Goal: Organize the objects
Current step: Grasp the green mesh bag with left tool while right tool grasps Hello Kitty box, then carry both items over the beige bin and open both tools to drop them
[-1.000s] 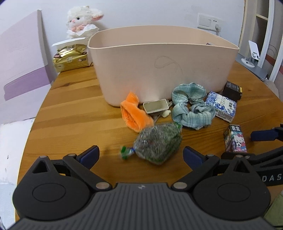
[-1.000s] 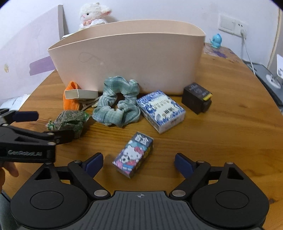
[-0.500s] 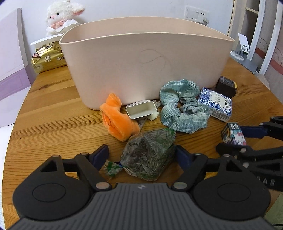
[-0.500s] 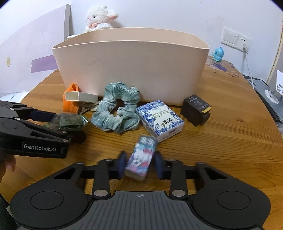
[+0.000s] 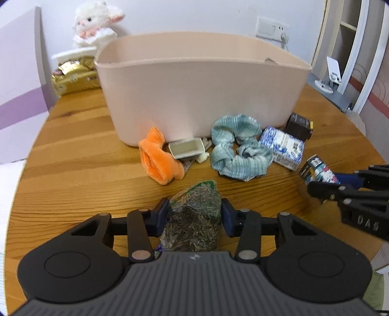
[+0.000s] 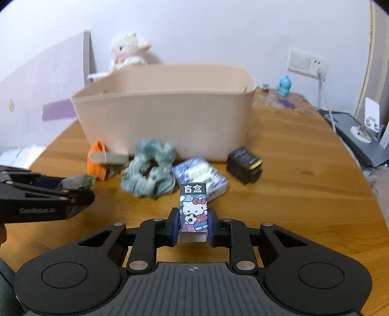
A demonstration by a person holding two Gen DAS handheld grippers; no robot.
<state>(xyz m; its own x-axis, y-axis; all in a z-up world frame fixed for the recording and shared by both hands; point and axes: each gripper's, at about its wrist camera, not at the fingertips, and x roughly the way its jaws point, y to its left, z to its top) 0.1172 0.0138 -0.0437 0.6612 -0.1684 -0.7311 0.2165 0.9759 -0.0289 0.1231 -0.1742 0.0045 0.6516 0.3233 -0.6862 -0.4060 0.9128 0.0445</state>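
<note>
My left gripper (image 5: 194, 215) is shut on a clear bag of dried green leaves (image 5: 194, 218) and holds it above the table. My right gripper (image 6: 193, 224) is shut on a Hello Kitty box (image 6: 193, 211), held upright above the table; the box also shows in the left wrist view (image 5: 318, 171). A beige tub (image 5: 201, 97) stands behind. In front of it lie an orange plush piece (image 5: 159, 158), a small white tray (image 5: 186, 148), a green scrunchie (image 5: 239, 149), a blue patterned box (image 5: 283, 147) and a black box (image 5: 300, 125).
A plush lamb (image 5: 96, 21) and a gold packet (image 5: 73, 77) sit behind the tub at the left. A blue figurine (image 6: 284, 86) and a cable (image 6: 325, 102) lie at the back right. The round wooden table's edge (image 5: 24, 175) curves on the left.
Both grippers have closed on their objects and lifted them: the left on the leaf bag, the right on the Hello Kitty box. Both views have risen and now look over the tub rim.
</note>
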